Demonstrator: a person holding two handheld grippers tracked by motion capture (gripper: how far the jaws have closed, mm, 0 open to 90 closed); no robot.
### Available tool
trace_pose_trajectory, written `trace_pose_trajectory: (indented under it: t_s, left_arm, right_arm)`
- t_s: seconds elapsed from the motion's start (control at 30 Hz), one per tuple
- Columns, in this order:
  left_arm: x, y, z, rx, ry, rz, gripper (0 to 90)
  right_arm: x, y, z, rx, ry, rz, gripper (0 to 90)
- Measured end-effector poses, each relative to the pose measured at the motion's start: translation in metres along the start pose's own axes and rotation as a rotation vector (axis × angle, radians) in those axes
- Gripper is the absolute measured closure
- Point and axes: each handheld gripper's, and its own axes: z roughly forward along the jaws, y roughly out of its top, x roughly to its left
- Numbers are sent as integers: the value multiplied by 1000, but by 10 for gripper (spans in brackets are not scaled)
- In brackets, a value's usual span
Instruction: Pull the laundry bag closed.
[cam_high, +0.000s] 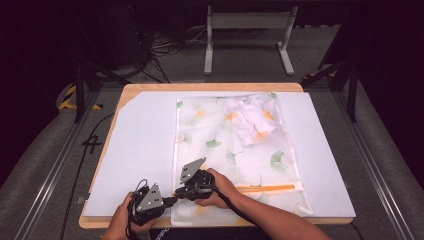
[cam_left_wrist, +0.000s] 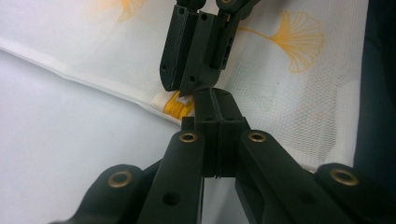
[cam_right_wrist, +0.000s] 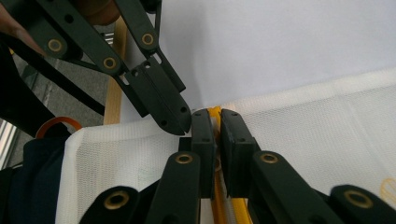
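Note:
A white mesh bag (cam_high: 220, 150) printed with ginkgo leaves lies flat on the white board, with a white garment (cam_high: 252, 120) inside at its far end. An orange zipper (cam_high: 270, 188) runs along the near edge. My left gripper (cam_high: 172, 200) (cam_left_wrist: 215, 100) is shut on the bag's corner hem, right beside the zipper's end (cam_left_wrist: 175, 106). Tip to tip with it, my right gripper (cam_high: 180, 192) (cam_right_wrist: 217, 119) is shut on the zipper (cam_right_wrist: 215, 113), with the orange tape passing between its jaws. The left gripper (cam_right_wrist: 181, 125) enters the right gripper view from the upper left.
The white board (cam_high: 140, 145) covers a wooden table (cam_high: 200, 86), whose near edge is just behind my hands. Grey floor, rails and cables (cam_high: 165, 47) surround the table. A metal stand (cam_high: 247, 30) sits beyond the far edge.

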Motion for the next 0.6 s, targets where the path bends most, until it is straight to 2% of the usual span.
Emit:
trace_pose_trajectory:
  t_s: [0.17, 0.27, 0.6]
  left_arm:
    - [-1, 1, 0, 14, 9, 14, 900]
    - [0, 0, 0, 8, 3, 2, 900]
    - [1, 0, 0, 6, -3, -8, 900]
  right_arm:
    - [1, -1, -1, 5, -12, -4, 849]
    - [2, 0, -2, 14, -14, -14, 849]
    - [2, -5, -7, 20, -12, 1, 849]
